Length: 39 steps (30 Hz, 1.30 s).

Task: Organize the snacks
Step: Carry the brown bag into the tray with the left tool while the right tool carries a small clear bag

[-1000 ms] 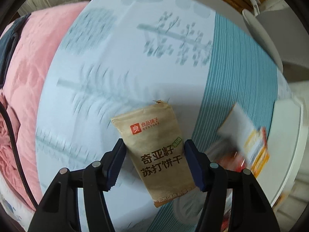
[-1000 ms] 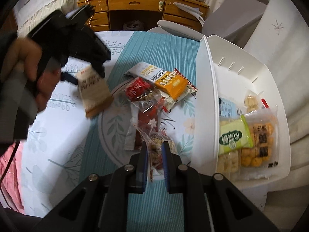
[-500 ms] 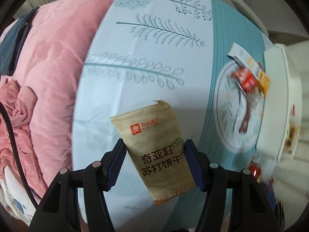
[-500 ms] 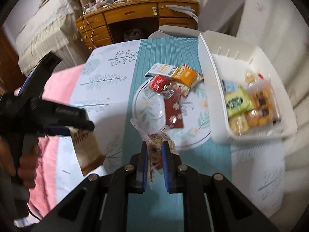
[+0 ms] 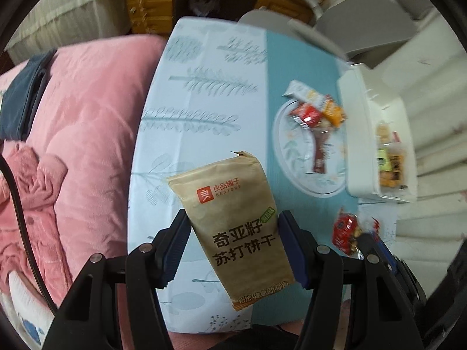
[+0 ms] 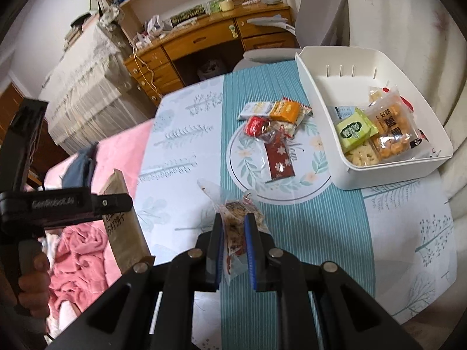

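My left gripper (image 5: 232, 233) is shut on a tan cracker packet (image 5: 230, 213), held high over the table's left side; in the right wrist view that packet (image 6: 125, 233) hangs from the left gripper (image 6: 116, 204) at the left. My right gripper (image 6: 234, 234) is shut on a clear snack packet (image 6: 236, 218), which shows as a red-and-clear bundle (image 5: 346, 230) in the left wrist view. Several loose snacks (image 6: 274, 119) lie on the round printed mat. The white bin (image 6: 391, 172) at the right holds several packets.
A pink quilt (image 5: 81, 134) with a dark garment lies left of the table (image 6: 181, 134). A wooden desk (image 6: 210, 40) and grey chair (image 6: 321, 14) stand beyond the far edge. A white cushion or sofa (image 6: 414, 29) sits behind the bin. A hand (image 6: 29, 285) grips the left tool's handle.
Both grippers have risen with their packets still held, so the table looks smaller and farther. The left gripper has moved out toward the table's left side; the views have rolled.
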Available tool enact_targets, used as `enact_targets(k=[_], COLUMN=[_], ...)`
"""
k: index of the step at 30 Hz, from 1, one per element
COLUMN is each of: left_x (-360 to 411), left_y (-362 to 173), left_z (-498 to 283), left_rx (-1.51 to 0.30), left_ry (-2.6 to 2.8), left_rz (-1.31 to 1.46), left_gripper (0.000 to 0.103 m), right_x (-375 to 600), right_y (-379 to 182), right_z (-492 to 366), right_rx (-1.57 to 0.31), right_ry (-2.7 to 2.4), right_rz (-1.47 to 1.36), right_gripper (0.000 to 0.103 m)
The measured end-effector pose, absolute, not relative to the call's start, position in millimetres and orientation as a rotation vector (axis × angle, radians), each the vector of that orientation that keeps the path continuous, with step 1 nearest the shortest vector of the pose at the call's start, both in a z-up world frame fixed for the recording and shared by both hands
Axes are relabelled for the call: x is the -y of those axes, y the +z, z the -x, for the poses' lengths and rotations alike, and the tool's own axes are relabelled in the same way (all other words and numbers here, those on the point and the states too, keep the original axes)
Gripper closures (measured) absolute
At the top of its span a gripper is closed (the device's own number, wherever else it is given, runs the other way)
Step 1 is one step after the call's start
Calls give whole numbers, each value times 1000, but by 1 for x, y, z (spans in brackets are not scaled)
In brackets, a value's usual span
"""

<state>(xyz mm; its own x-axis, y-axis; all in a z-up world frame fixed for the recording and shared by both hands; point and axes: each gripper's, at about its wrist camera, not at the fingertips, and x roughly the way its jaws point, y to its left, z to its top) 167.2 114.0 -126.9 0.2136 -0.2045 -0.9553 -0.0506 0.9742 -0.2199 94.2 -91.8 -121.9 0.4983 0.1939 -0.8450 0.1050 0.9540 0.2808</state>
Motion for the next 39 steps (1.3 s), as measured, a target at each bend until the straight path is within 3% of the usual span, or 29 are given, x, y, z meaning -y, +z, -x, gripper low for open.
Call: enact_targets(k=[21,39], left_x=[34,159], left_y=[-69,-61], left_z=[-152,-219], left_rx=[-1100,-1019], left_ry=[-212,-244], left_rz=[230,194], left_gripper=[42,42], right_x=[214,342], right_y=[-84,-85], right_z=[-95,-132], right_rx=[-935,-892], right_ry=[209,166], right_rz=[-332,-265], right_gripper=[90,90])
